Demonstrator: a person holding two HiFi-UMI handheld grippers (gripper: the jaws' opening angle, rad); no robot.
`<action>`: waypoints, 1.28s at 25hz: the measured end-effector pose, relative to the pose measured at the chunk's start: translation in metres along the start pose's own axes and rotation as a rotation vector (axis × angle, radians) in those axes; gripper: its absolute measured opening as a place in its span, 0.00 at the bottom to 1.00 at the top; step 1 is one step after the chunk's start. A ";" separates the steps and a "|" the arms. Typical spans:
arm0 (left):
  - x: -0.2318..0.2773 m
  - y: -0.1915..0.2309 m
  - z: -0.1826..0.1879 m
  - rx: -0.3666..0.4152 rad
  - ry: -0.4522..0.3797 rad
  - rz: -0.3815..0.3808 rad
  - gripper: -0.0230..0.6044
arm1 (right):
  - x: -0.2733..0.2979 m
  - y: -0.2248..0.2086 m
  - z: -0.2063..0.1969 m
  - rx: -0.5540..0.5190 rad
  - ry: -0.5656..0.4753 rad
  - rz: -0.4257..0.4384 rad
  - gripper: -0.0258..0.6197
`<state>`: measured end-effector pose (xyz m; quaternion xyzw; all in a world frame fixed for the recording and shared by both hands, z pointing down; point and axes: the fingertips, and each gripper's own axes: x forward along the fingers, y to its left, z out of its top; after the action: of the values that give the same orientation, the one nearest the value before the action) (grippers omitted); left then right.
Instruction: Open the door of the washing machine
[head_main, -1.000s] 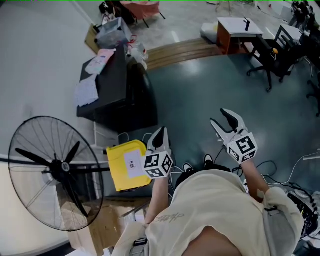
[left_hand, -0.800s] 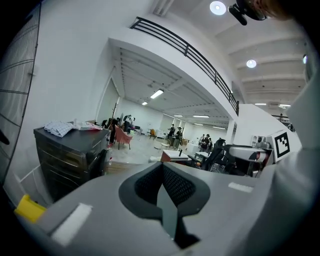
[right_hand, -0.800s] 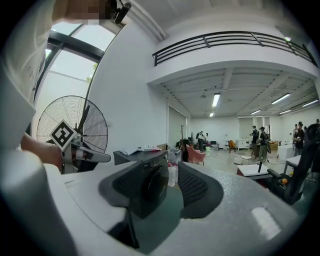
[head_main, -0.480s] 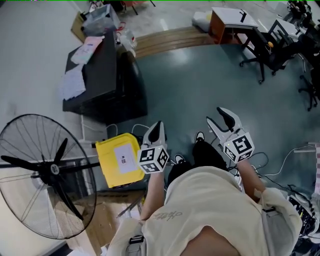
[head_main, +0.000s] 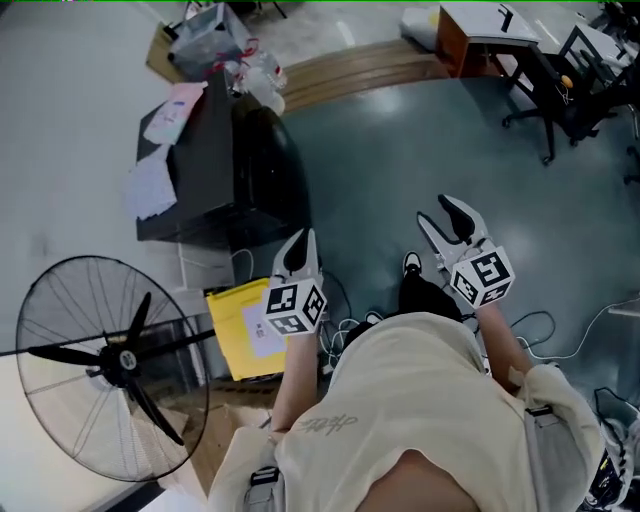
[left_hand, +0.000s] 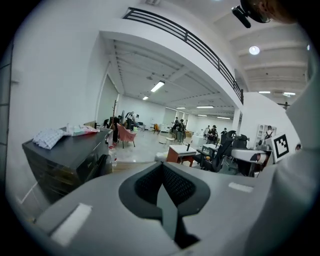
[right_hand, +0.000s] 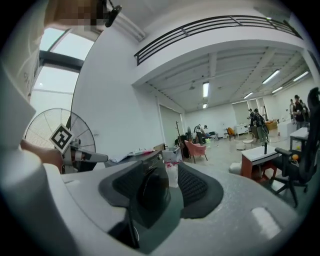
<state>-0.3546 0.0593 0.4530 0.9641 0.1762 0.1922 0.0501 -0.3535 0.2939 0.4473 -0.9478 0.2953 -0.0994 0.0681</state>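
The left gripper (head_main: 299, 248) has its fingers pressed together, with nothing between them. The right gripper (head_main: 438, 215) has its fingers spread apart and is also empty. Both are in the air above the floor (head_main: 400, 130), apart from the black washing machine (head_main: 215, 175). It stands ahead on the left by the wall, with papers (head_main: 155, 185) on top. Its round door (head_main: 268, 165) looks closed.

Washing machine (head_main: 205, 165) ahead at left, papers (head_main: 150, 187) on top; fan (head_main: 110, 360) nearer, desk (head_main: 490, 22) far right.
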 end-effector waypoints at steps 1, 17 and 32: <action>0.011 -0.001 0.006 0.021 0.002 0.005 0.06 | 0.007 -0.015 0.003 0.027 -0.016 0.001 0.38; 0.119 0.021 0.027 -0.148 0.035 0.122 0.06 | 0.126 -0.111 0.009 0.040 0.051 0.172 0.38; 0.250 0.155 0.113 -0.113 -0.063 0.107 0.06 | 0.303 -0.124 0.086 -0.066 0.021 0.179 0.38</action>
<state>-0.0454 0.0012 0.4624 0.9733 0.1118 0.1740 0.0997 -0.0222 0.2278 0.4318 -0.9181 0.3828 -0.0932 0.0422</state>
